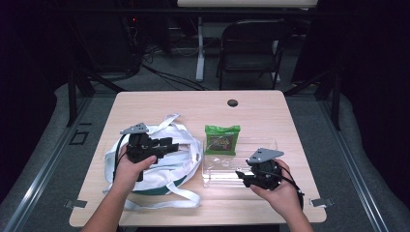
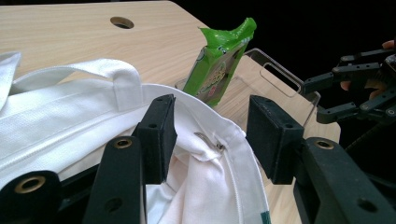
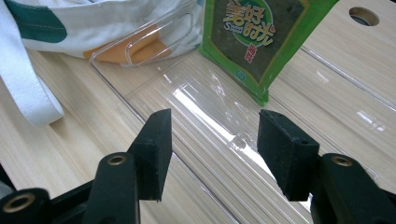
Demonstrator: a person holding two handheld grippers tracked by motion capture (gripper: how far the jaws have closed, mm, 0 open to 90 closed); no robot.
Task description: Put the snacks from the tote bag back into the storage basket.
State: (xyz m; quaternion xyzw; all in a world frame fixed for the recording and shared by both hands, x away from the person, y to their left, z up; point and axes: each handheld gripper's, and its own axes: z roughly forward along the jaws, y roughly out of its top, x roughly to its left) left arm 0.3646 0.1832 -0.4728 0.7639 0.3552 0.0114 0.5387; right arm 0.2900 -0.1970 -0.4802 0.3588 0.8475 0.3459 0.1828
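Observation:
A white tote bag [image 1: 189, 151] with a green patch lies on the left of the wooden table [image 1: 261, 111]. My left gripper [image 1: 171, 145] hovers over it. In the left gripper view the bag's zippered rim [image 2: 219, 144] sits between the jaws of the left gripper [image 2: 212, 137]; the right pad [image 2: 271, 137] stands clear of the cloth, so it is open. A green snack packet [image 1: 222, 139] leans in a clear plastic tray [image 1: 217, 171]. My right gripper [image 1: 240, 176] is at the tray's near end, open above the tray floor [image 3: 205, 107] with nothing between its pads.
The bag's long white straps [image 1: 164, 198] trail toward the table's front edge. A cable hole [image 1: 232, 103] sits at the table's far middle. A dark folding chair [image 1: 251, 46] stands beyond the table. Bare wood lies far right and far left.

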